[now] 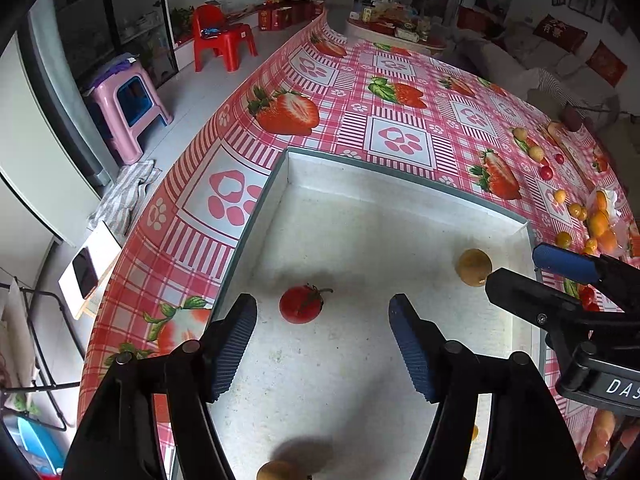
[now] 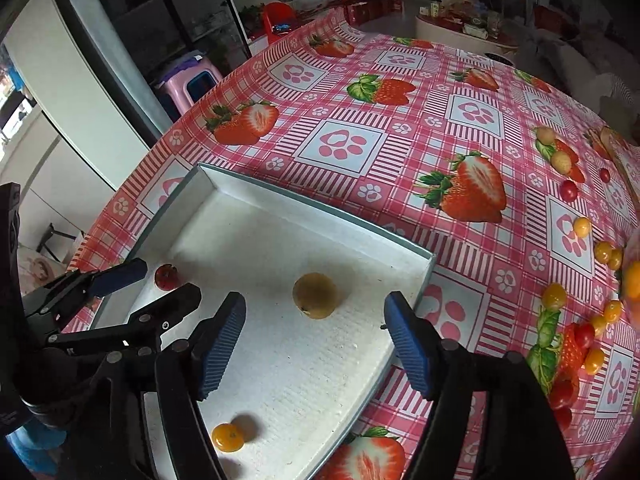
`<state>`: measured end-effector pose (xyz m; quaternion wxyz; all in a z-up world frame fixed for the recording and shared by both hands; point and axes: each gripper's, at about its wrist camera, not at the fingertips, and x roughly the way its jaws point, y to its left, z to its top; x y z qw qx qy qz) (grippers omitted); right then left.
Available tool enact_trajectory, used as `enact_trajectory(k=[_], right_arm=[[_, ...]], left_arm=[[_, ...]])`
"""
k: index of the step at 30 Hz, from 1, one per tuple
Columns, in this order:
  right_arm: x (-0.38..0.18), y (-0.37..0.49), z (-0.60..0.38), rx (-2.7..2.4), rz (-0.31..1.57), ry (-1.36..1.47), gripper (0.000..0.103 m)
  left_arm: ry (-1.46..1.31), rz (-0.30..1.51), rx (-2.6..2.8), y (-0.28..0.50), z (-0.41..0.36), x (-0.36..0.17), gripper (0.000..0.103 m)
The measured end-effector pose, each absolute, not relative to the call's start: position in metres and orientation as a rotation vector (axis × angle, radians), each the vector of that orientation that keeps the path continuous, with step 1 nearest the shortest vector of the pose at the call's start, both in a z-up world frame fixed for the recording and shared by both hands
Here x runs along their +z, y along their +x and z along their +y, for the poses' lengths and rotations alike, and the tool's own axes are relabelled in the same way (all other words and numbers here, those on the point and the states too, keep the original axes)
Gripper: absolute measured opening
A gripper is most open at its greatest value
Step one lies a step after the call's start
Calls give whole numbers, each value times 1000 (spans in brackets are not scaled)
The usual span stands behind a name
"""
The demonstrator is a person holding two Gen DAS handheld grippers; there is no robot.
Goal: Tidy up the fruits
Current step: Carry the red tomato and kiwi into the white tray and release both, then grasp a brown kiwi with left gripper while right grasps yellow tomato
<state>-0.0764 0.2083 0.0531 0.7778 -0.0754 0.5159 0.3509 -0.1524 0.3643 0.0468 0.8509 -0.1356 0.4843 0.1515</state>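
A shallow white tray (image 1: 400, 178) lies on the strawberry tablecloth and also shows in the right wrist view (image 2: 320, 208). In it lie a red cherry tomato (image 1: 301, 304), a tan round fruit (image 1: 473, 266) and a small yellow fruit (image 2: 227, 437). My left gripper (image 1: 322, 344) is open and empty, above the tray, just behind the red tomato. My right gripper (image 2: 316, 340) is open and empty, above the tray, just behind the tan fruit (image 2: 315, 295). The red tomato (image 2: 166, 277) sits by the left gripper's fingers (image 2: 120, 276) in the right wrist view.
Several loose red and yellow cherry tomatoes (image 2: 554, 296) and pale round fruits (image 2: 562, 162) lie on the cloth right of the tray. A clear bag of orange fruits (image 1: 604, 220) sits at the far right. Stools (image 1: 128, 108) stand on the floor beyond the table's left edge.
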Motion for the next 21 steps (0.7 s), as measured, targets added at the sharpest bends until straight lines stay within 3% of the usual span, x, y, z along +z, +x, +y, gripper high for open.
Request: enact_trajectory(k=[8,21], right_arm=[[76,-92,154,708,1086,-114,81],[56,-126,7,495,1121,-6,81]], left_arm=[[-254,976,282,-170,332,67,70],[-111,942,90,-197,218,88,70]])
